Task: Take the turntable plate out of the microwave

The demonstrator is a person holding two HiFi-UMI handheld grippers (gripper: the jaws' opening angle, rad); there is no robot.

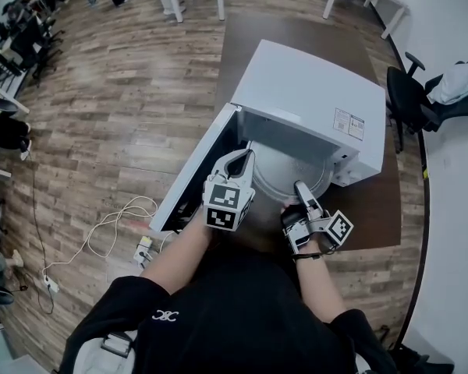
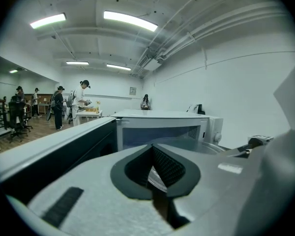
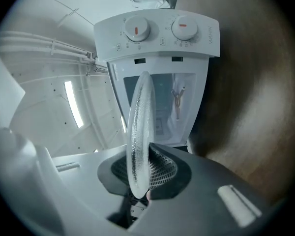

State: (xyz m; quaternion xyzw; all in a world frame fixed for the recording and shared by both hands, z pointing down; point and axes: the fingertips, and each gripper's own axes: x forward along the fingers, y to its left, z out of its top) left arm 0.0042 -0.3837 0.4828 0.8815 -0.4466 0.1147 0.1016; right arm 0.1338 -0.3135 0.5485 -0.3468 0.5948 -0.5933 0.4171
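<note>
My right gripper (image 3: 140,182) pinches the plate (image 3: 139,122); my left gripper (image 2: 155,173) seems to as well. I'd pull level, both together, from the microwave (image 1: 312,92) toward the tabletop (image 1: 374,209) near edge.

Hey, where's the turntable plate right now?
In the head view, the turntable plate pokes out of the microwave's open front, centre-right, with its near rim clamped in the right tool.
</note>
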